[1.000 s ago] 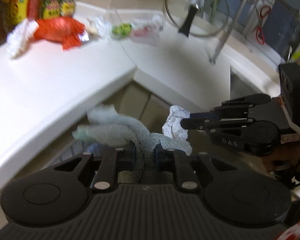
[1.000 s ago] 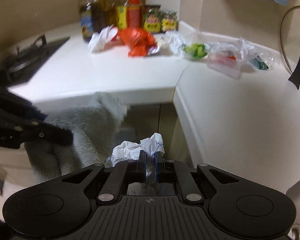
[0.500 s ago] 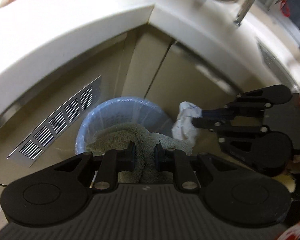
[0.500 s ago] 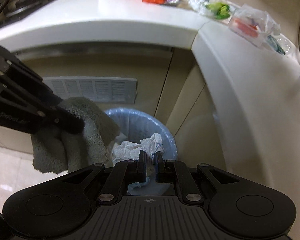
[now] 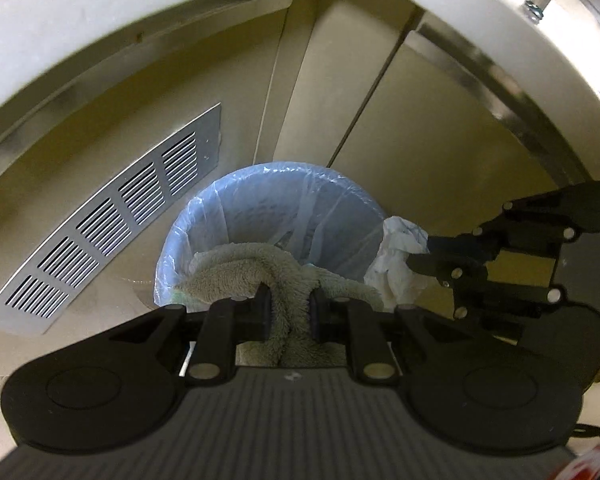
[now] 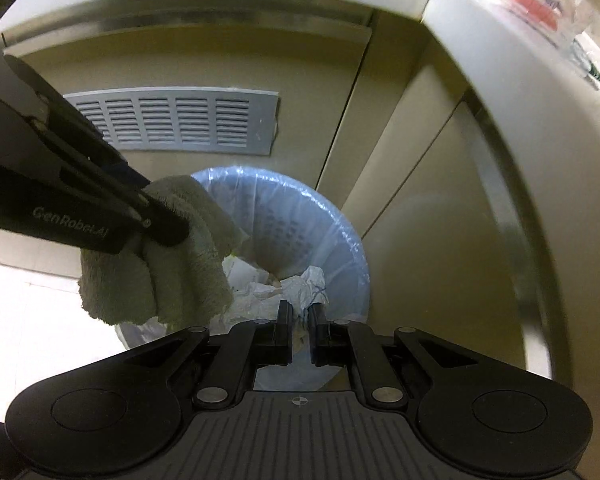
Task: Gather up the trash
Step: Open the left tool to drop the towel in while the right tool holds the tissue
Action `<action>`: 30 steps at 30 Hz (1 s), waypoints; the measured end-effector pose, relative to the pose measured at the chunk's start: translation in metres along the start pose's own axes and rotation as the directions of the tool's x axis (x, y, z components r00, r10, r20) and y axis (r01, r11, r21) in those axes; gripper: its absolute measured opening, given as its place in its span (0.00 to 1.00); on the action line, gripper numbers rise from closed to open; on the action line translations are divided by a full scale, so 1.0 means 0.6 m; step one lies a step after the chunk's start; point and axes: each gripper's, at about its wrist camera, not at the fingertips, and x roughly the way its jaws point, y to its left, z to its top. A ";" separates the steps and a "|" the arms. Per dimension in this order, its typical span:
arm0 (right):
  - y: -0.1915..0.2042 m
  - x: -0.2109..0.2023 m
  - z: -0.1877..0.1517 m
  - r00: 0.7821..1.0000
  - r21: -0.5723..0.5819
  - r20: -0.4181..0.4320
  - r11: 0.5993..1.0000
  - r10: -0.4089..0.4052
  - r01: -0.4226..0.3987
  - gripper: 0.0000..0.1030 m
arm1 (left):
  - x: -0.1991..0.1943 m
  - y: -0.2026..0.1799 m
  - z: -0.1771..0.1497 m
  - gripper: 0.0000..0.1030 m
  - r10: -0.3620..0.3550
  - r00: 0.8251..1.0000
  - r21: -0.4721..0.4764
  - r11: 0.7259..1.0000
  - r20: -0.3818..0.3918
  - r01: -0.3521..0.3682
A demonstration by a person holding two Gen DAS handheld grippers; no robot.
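The bin [image 6: 332,240] has a blue bag in it, with white paper scraps at the bottom. The left gripper [image 5: 288,312] pinches a towel [image 5: 260,264] over the bin. The right gripper [image 6: 300,324] pinches crumpled paper [image 6: 306,286] above the bin.

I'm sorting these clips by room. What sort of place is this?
Most likely a home kitchen. A white countertop wraps round a corner above beige cabinet doors, one with a vent grille, and a bin with a blue liner stands on the floor below.
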 end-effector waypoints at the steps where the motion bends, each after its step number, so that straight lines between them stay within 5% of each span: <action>1: 0.000 0.004 0.000 1.000 -0.003 -0.004 1.000 0.001 -0.001 0.08 | 0.005 0.001 0.001 0.15 0.001 1.000 -0.002 1.000 -0.004 -0.001; 21: -0.010 0.025 0.004 1.000 -0.019 -0.015 1.000 0.006 -0.006 0.08 | 0.029 0.003 0.016 0.15 0.020 1.000 -0.030 0.999 -0.012 -0.021; 24: -0.010 0.024 0.002 1.000 -0.015 -0.014 1.000 0.006 -0.006 0.08 | 0.028 0.002 0.018 0.19 0.021 1.000 -0.025 0.999 -0.011 -0.022; 26: -0.010 0.023 0.001 1.000 -0.011 -0.014 1.000 0.007 -0.007 0.08 | 0.026 0.004 0.018 0.32 0.024 1.000 -0.024 0.999 -0.012 -0.024; 30: -0.012 0.025 -0.001 1.000 -0.005 -0.014 1.000 0.010 -0.010 0.08 | 0.015 0.003 0.016 0.32 0.038 0.999 -0.014 0.999 -0.009 -0.038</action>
